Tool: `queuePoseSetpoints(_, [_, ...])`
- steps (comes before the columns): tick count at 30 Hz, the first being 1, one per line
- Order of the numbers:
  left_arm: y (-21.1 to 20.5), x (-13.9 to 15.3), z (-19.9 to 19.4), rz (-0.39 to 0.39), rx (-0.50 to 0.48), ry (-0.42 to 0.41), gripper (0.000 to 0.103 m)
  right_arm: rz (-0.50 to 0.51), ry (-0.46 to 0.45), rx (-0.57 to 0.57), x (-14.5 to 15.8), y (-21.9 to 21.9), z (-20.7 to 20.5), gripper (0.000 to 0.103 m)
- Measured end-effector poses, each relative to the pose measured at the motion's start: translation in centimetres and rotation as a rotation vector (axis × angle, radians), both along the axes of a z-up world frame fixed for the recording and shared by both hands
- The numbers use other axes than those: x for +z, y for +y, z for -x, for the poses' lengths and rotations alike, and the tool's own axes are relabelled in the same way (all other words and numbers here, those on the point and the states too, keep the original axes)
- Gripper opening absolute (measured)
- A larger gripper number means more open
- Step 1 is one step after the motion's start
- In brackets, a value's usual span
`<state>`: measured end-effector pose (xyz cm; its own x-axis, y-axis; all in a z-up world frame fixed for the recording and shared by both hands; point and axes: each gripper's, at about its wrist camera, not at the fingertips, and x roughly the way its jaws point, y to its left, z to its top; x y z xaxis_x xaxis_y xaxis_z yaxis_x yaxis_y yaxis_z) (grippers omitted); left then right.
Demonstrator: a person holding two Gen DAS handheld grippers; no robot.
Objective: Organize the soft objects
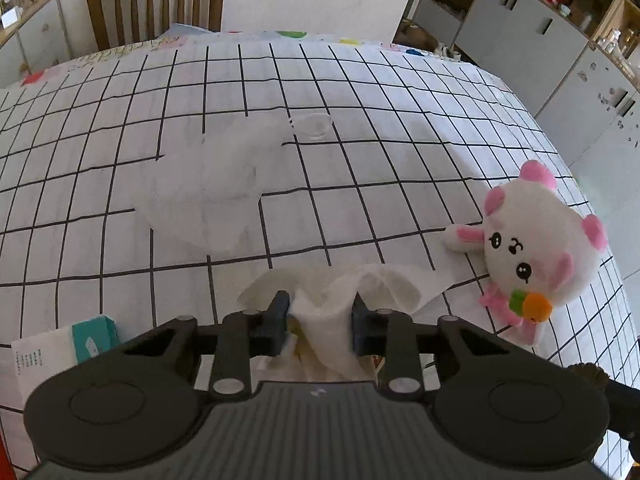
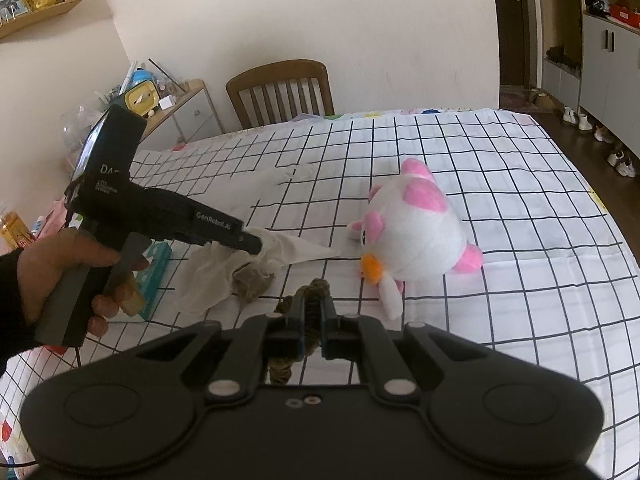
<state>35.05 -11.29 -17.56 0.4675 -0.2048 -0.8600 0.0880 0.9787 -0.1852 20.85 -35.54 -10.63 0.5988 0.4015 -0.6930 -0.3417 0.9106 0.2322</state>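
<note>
Checked white cloth with a black grid covers the desk [image 1: 400, 128], and most of the soft things lie loose on it, so the sorting looks early. Biggest of them is the pink-and-white plush toy [image 2: 416, 236], lying on its side near the right edge, untouched by either tool. Next comes a flat white tissue sheet [image 1: 216, 184] spread near the middle of the desk, apart from everything else. Closer in, the left tool [image 1: 320, 312] has its fingers pressed against a bunched white cloth [image 1: 332, 300], clamped on it at the near edge; the right wrist view shows this cloth hanging from it, just above the desk. Smallest is a brown knitted item [image 2: 316, 292], pinched between the nearly closed fingers of the right tool [image 2: 315, 316], with a similar brown clump [image 2: 254, 282] beside the cloth. A teal tissue box [image 1: 94, 336] sits at the left. Nothing appears gathered or stacked yet.
</note>
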Motion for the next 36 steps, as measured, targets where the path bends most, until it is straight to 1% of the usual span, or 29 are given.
queuePoseSetpoints(1, [0.0, 0.1, 0.1, 0.003, -0.006, -0.009, 0.021, -0.001, 0.001, 0.000, 0.0, 0.0, 0.0, 0.006])
queuePoseSetpoints(2, [0.0, 0.1, 0.2, 0.002, -0.008, -0.013, 0.015, 0.000, 0.002, -0.001, 0.0, 0.0, 0.0, 0.006])
queuePoseSetpoints(4, [0.0, 0.3, 0.6, -0.006, -0.012, -0.033, 0.013, 0.002, 0.004, -0.002, -0.1, 0.0, -0.1, 0.006])
queuePoseSetpoints(5, [0.0, 0.5, 0.8, -0.015, -0.016, -0.047, 0.010, 0.002, 0.005, -0.002, -0.1, 0.0, -0.1, 0.006])
queuePoseSetpoints(7, [0.1, 0.7, 1.3, -0.021, -0.018, -0.062, 0.009, 0.004, 0.003, -0.003, -0.1, 0.1, 0.0, 0.006])
queuePoseSetpoints(11, [0.9, 1.9, 2.4, -0.004, 0.011, -0.098, 0.007, -0.002, -0.006, -0.010, 0.3, 0.1, 0.2, 0.006])
queuePoseSetpoints(19, [3.0, 6.0, 5.6, 0.038, 0.026, -0.179, 0.007, -0.020, -0.055, 0.011, 2.4, 0.8, 1.3, 0.006])
queuePoseSetpoints(23, [4.1, 7.6, 7.1, 0.065, 0.032, -0.222, 0.007, -0.030, -0.081, 0.033, 3.7, 1.6, 1.9, 0.006])
queuePoseSetpoints(26, [4.5, 7.3, 7.5, 0.070, 0.008, -0.194, 0.007, -0.022, -0.098, 0.044, 4.2, 2.2, 2.4, 0.006])
queuePoseSetpoints(29, [4.4, 6.8, 8.0, 0.056, -0.020, -0.169, 0.007, -0.020, -0.095, 0.045, 4.1, 2.3, 2.8, 0.006])
queuePoseSetpoints(31, [4.3, 6.3, 8.4, 0.068, -0.041, -0.157, 0.008, -0.021, -0.084, 0.041, 3.8, 2.3, 3.1, 0.006])
queuePoseSetpoints(34, [4.0, 5.5, 8.5, 0.062, -0.045, -0.125, 0.008, -0.015, -0.071, 0.034, 3.4, 2.2, 3.5, 0.006])
queuePoseSetpoints(36, [3.9, 4.8, 8.3, 0.074, -0.041, -0.102, 0.010, -0.014, -0.063, 0.027, 3.1, 2.0, 3.7, 0.006])
